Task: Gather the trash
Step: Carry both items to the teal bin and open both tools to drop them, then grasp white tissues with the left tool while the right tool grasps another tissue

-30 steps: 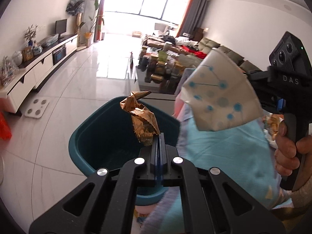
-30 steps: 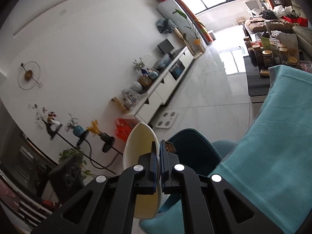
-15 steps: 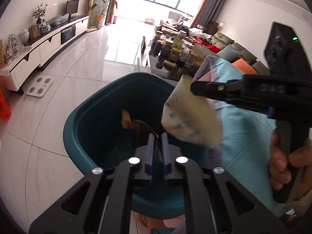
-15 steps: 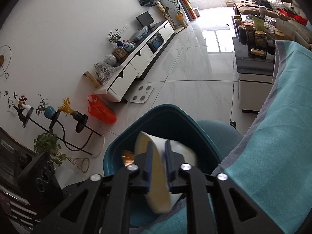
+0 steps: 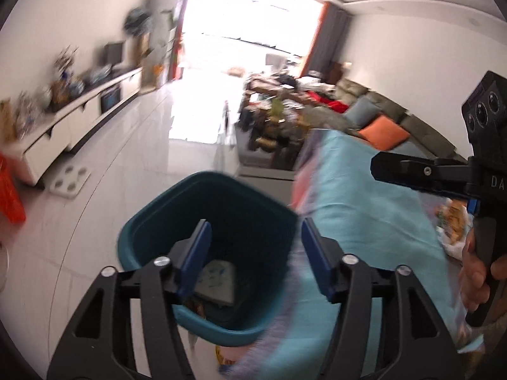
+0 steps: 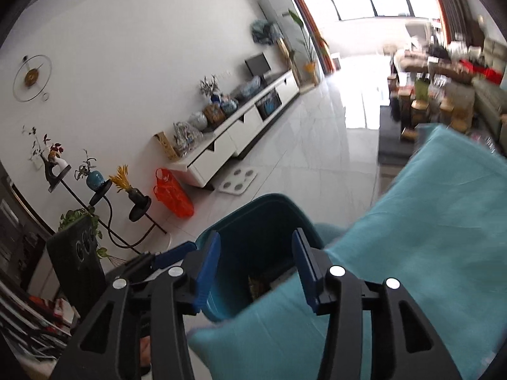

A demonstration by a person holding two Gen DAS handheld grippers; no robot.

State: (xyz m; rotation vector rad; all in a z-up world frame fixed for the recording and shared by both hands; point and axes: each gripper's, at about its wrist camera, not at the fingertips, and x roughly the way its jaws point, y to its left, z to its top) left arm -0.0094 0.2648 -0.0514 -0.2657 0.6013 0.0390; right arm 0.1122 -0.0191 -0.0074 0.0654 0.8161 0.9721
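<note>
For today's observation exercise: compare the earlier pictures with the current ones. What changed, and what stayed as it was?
Both grippers let go. The left gripper has just been opening and dropped its brown wrapper; the right gripper has just been opening and released the white spotted paper, which now lies in the bin. Nothing is between either pair of jaws. The bin and the blue cloth stayed put.

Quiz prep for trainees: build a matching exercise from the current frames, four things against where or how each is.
Things:
1. left gripper
2. spotted paper
3. orange cushion
4. white scale

Places or states:
A. on the sofa
B. on the tiled floor by the TV cabinet
C. inside the teal bin
D. fingers apart, nothing between them

Pairs: 1-D, 2-C, 3-A, 4-B
</note>
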